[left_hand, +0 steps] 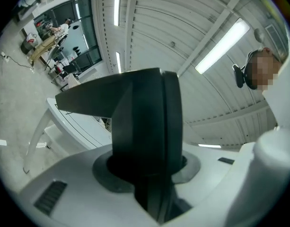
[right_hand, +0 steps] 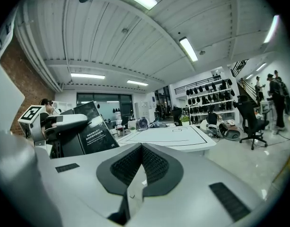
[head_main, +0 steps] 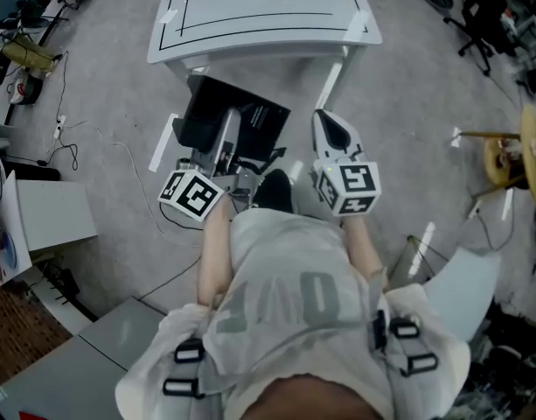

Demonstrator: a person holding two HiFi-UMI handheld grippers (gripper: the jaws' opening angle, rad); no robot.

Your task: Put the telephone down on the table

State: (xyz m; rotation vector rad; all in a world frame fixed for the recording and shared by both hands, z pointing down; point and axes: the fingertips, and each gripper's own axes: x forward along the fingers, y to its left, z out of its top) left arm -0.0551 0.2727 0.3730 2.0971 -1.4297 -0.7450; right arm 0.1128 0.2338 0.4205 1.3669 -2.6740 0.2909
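Note:
The telephone (head_main: 226,119) is a flat black slab with white print on one face, held over the floor in front of the white table (head_main: 259,33). My left gripper (head_main: 228,147) is shut on its near edge. In the left gripper view the telephone (left_hand: 145,122) stands edge-on between the jaws and fills the middle, with the table (left_hand: 71,122) behind it at the left. My right gripper (head_main: 333,134) hangs beside it to the right, shut and holding nothing. In the right gripper view the telephone (right_hand: 95,126) shows at the left and the table (right_hand: 168,136) straight ahead.
The table top carries black outline marks. A white cabinet (head_main: 49,213) and loose cables (head_main: 71,147) lie on the left floor. A yellow stand (head_main: 504,160) is at the right, an office chair (right_hand: 251,119) and people (right_hand: 277,96) further off.

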